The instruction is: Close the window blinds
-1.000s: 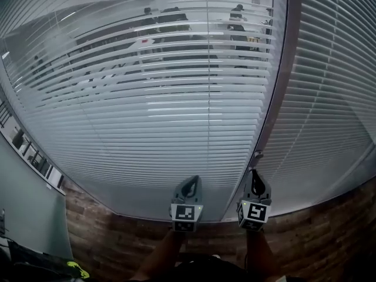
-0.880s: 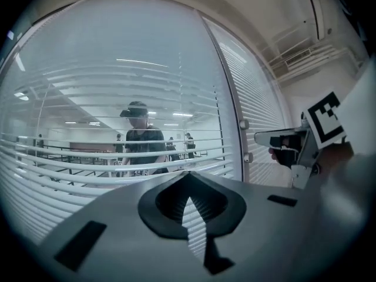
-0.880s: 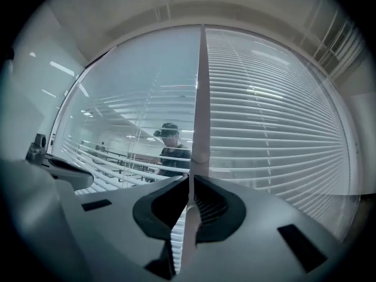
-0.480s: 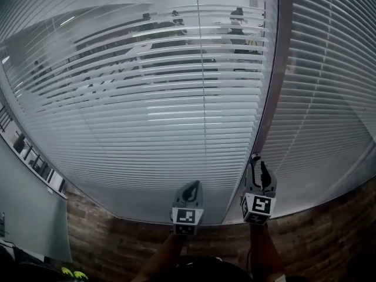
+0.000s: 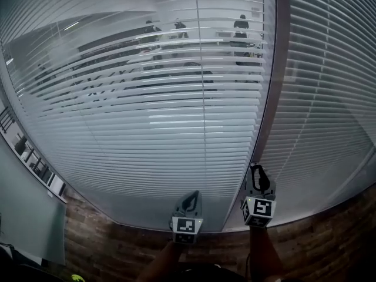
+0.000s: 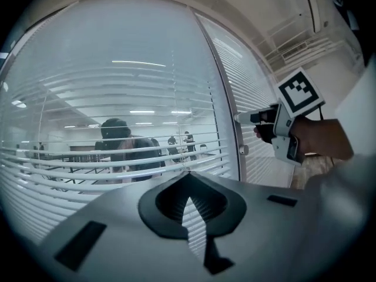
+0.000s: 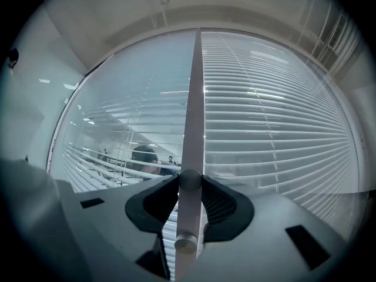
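Note:
White slatted blinds (image 5: 164,128) cover the big left pane with their slats partly tilted, so the room behind shows through. A second set of blinds (image 5: 329,98) hangs on the right pane. My right gripper (image 5: 257,174) is raised at the window post (image 5: 276,69), shut on the pale tilt wand (image 7: 191,128), which runs up between its fingertips (image 7: 202,181). The left gripper (image 5: 189,200) is held lower, just left of it, shut on nothing, pointing at the slats (image 6: 117,163). From the left gripper view the right gripper (image 6: 245,118) reaches toward the post.
A brick-pattern wall (image 5: 117,245) runs below the sill. People (image 5: 241,25) and desks show behind the glass. A shelf unit (image 5: 35,163) sits low at the left.
The right gripper's jaws parted, rose a little along the post and now sit around the wand. The left gripper dropped slightly.

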A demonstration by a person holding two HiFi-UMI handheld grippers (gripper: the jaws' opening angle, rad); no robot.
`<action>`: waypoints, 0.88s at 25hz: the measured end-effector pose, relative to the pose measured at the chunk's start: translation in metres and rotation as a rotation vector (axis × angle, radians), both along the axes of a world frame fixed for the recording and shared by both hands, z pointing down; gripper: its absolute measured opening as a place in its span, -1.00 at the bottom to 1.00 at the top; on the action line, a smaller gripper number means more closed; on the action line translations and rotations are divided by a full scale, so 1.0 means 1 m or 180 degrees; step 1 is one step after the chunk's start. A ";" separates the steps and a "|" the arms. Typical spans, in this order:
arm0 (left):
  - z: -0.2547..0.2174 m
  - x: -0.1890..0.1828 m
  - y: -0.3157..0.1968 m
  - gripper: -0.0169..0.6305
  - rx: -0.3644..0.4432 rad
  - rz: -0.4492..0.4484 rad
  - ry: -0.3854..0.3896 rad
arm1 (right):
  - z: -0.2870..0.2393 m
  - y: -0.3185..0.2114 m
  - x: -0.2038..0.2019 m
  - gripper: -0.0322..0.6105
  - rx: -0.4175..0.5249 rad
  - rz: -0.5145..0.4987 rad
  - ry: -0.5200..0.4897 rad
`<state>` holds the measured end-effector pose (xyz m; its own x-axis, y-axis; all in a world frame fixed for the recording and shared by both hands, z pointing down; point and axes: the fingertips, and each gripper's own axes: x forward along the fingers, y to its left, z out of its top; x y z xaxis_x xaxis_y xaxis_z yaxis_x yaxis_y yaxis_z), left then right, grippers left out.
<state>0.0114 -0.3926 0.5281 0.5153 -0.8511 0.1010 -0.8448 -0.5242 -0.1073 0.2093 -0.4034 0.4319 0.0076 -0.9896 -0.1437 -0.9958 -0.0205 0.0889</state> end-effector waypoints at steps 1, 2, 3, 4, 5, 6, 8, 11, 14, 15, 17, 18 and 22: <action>-0.001 0.001 0.000 -0.96 0.0009 0.0005 -0.0005 | 0.000 0.000 0.000 -0.51 0.0002 -0.0012 -0.0007; -0.001 0.001 -0.001 -0.96 0.0015 0.0006 -0.0005 | 0.000 -0.001 0.000 -0.51 0.0004 -0.0022 -0.0008; -0.001 0.001 -0.001 -0.96 0.0022 0.0005 -0.0006 | -0.001 -0.002 0.000 -0.51 0.0008 -0.0031 0.0000; -0.001 0.002 -0.003 -0.96 0.0030 0.0005 -0.0008 | -0.001 -0.003 0.000 -0.51 0.0012 -0.0037 0.0017; -0.001 0.002 -0.003 -0.96 0.0035 0.0007 -0.0012 | -0.002 -0.003 0.000 -0.51 0.0014 -0.0038 0.0049; -0.001 0.002 -0.003 -0.96 0.0034 0.0011 -0.0020 | -0.002 -0.003 0.000 -0.51 0.0016 -0.0035 0.0101; 0.001 0.000 -0.002 -0.96 0.0016 0.0012 -0.0029 | -0.002 -0.003 -0.001 -0.51 0.0031 -0.0025 0.0295; 0.005 -0.004 0.000 -0.96 -0.0008 -0.0015 -0.0017 | -0.003 -0.003 -0.002 -0.51 0.0042 -0.0054 0.0691; 0.006 -0.009 0.001 -0.96 -0.0024 -0.0038 -0.0030 | -0.002 -0.005 -0.005 -0.51 -0.0046 -0.0100 0.1141; 0.007 -0.011 0.001 -0.96 -0.0033 -0.0043 -0.0031 | -0.002 -0.005 -0.007 -0.51 -0.0088 -0.0119 0.1331; 0.008 -0.013 0.004 -0.96 -0.0049 -0.0042 -0.0038 | -0.002 -0.004 -0.010 -0.51 -0.0180 -0.0134 0.1694; 0.009 -0.013 0.006 -0.96 -0.0054 -0.0034 -0.0043 | -0.001 -0.002 -0.010 -0.51 -0.0213 -0.0128 0.1868; 0.011 -0.011 0.011 -0.96 -0.0076 0.0006 -0.0083 | 0.002 -0.001 -0.011 -0.51 -0.0262 -0.0047 0.2780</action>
<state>0.0004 -0.3814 0.5388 0.5139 -0.8472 0.1346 -0.8408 -0.5286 -0.1169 0.1988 -0.4048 0.4338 -0.0846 -0.9962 -0.0202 -0.5712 0.0319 0.8202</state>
